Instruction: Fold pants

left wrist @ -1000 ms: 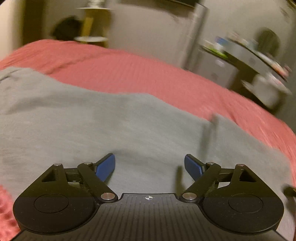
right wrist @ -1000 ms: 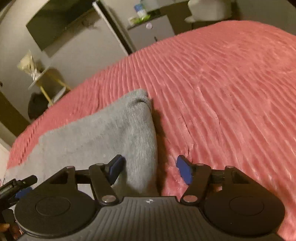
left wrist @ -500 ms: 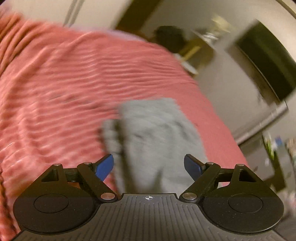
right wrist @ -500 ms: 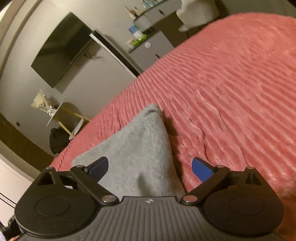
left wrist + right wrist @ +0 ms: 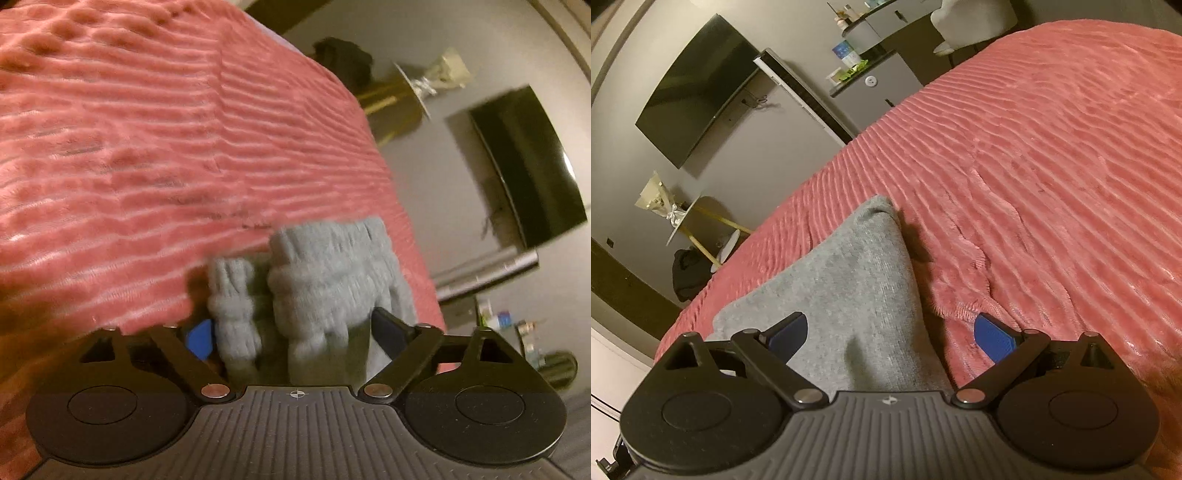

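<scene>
Pants (image 5: 846, 295) edge – bare bedspread (image 5: 1052, 166) beyond

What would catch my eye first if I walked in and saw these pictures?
Most likely the ribbed pink bedspread, which fills most of both views. On it lie the grey pants, folded into a thick bundle that reaches the foot of each picture. There the black left gripper and right gripper each stand over the cloth with blue-padded jaws apart; a dark TV screen hangs on the wall behind.
</scene>
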A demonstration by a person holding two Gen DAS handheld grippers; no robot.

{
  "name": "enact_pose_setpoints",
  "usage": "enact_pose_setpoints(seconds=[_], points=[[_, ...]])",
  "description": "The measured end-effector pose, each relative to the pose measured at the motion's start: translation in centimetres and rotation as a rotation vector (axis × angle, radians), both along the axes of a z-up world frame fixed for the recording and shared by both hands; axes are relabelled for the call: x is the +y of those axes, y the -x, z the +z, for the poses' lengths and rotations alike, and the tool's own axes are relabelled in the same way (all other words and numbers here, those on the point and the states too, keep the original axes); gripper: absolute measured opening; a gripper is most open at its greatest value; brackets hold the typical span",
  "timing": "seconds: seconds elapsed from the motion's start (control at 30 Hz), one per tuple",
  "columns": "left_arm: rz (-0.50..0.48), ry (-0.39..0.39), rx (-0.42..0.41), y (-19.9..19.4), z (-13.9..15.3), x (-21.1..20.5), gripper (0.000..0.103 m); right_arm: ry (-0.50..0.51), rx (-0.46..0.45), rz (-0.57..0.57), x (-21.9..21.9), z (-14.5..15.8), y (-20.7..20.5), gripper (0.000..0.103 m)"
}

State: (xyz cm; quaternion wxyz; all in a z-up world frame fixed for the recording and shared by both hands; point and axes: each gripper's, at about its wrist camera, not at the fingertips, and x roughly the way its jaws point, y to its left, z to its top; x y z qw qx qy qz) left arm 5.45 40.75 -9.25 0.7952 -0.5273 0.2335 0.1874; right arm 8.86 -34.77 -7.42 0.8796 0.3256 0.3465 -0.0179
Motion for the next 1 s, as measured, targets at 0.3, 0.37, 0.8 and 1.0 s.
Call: enact_pose_setpoints(seconds=[0.3, 0.37, 0.8, 1.0], points=[[-0.117, -0.226, -0.026, -0.8, 2.9, -1.4, 0.053, 0.033, 0.017, 0.005, 0.2, 0.1, -0.1, 0.097], [-0.119, -0.190, 0.013, -1.4, 2.0, -1.3, 0.068, 0.035, 0.020, 0.007, 0.2, 0.1, -0.1, 0.097], [-0.227, -0.466, -0.129, -2.3, 11.9, -7.1, 0.038, -0.019, -0.047, -0.075, -1.1, 0.9, 1.8, 0.097], [-0.488, -0.712, -0.314, -2.8, 19.7, -18.5, 0.039, -0.049, -0.069, -0.081, -1.4, 1.0, 2.1, 0.097]])
